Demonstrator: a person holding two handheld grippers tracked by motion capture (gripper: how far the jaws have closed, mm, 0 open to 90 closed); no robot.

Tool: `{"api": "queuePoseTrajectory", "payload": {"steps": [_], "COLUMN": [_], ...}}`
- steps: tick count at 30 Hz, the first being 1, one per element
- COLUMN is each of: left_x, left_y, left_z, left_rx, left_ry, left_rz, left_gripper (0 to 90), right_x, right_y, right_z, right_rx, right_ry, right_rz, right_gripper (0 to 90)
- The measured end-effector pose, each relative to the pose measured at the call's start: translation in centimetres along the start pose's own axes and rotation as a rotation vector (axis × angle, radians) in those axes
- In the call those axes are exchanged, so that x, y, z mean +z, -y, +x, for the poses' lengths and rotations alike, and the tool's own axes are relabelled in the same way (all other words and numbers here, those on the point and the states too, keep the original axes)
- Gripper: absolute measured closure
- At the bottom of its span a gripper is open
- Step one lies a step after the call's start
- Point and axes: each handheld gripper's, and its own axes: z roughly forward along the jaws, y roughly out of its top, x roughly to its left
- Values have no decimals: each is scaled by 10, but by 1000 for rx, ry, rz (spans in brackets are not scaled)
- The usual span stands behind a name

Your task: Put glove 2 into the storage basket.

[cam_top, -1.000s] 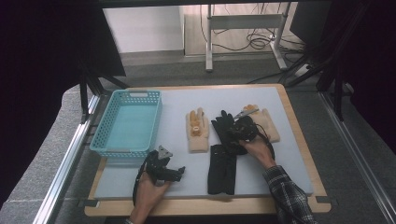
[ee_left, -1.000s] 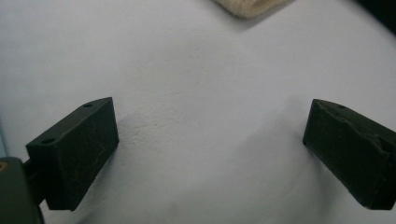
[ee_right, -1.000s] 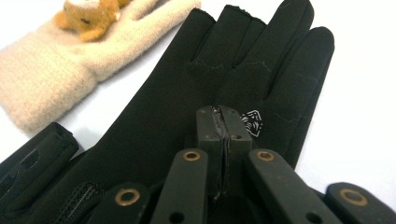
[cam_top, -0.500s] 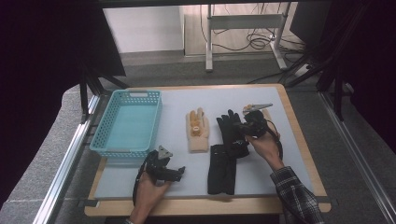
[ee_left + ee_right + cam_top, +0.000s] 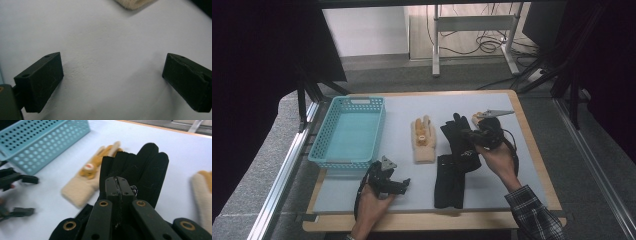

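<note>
Black glove [image 5: 140,170] pinched in right tool [image 5: 121,185], lifted off table [image 5: 522,165]

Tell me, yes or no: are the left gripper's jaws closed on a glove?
No. The left gripper stands open over bare table, nothing between its jaws.

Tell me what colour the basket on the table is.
Light blue, with perforated walls; the basket shows best in the high view.

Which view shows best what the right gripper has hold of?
The right gripper view: the right gripper has its jaws pinched shut on the black glove, seen close up. The high view shows the same glove small, partly behind the hand. The left gripper view offers just a dark corner, unclear.
</note>
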Motion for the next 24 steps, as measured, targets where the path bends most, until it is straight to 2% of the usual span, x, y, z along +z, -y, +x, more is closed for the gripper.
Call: {"api": "queuePoseTrajectory", "payload": {"steps": [6, 9, 12, 15, 17, 19, 22, 24], "left_x": [0, 0, 0, 0, 1, 0, 0, 0], "left_y": [0, 0, 0, 0, 0, 0, 0, 0], "left_z": [0, -1, 0, 0, -1, 0, 0, 0], "left_rx": [-2, -8, -8, -5, -10, -2, 0, 0], "left_ry": [-1, -1, 0, -2, -1, -1, -1, 0], "left_rz": [-1, -7, -7, -5, -7, 0, 2, 2], "left_gripper": [34, 34, 35, 35, 34, 35, 35, 35], "right_x": [4, 8, 14, 20, 27, 34, 46, 53], "right_y": [6, 16, 31, 42, 42, 41, 43, 47], "right_z": [32, 46, 53, 47, 37, 27, 17, 15], "right_rx": [16, 3, -16, -48, -59, -93, -95, -97], "right_ry": [-39, -21, -13, 8, -5, 2, -75, -114], "right_rz": [2, 3, 22, 42, 65, 77, 104, 128], "right_gripper": [887, 887, 886, 876, 772, 673, 516, 449]}}
